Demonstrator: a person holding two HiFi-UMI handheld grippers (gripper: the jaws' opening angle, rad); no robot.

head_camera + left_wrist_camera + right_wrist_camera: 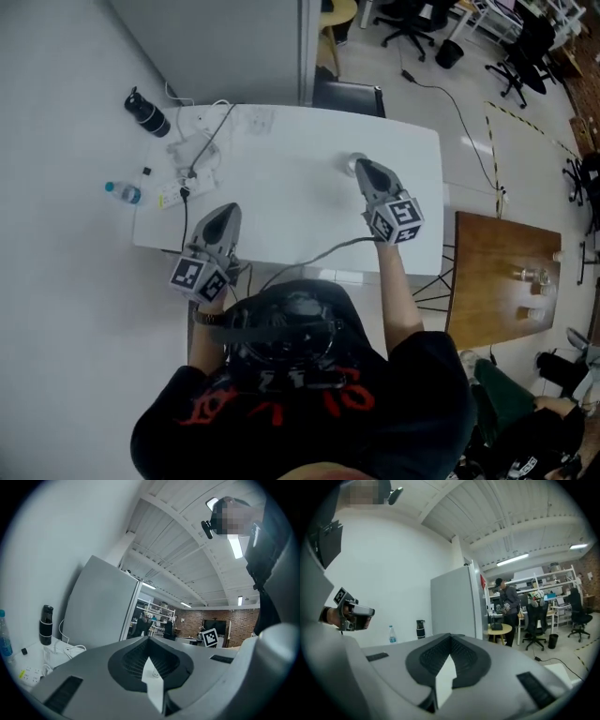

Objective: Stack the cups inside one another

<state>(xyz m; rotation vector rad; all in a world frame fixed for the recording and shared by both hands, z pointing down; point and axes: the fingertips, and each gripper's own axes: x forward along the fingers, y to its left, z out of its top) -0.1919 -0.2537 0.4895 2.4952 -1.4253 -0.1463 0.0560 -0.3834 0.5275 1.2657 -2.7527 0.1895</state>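
Observation:
In the head view a small pale round thing [352,163], perhaps a cup rim, shows on the white table [281,187], partly hidden behind the tip of my right gripper [362,169]. No cup appears in either gripper view. The right gripper [449,656] is held level above the table, jaws together with nothing between them. My left gripper [228,210] hovers over the table's near left edge. In its own view the left gripper [149,654] also has its jaws closed and empty. Each gripper shows in the other's view, off to the side.
A black flask [147,112] stands at the table's far left corner, beside a power strip with white cables [187,173]. A small water bottle [124,192] lies past the left edge. A brown table [502,281] stands to the right, with office chairs beyond.

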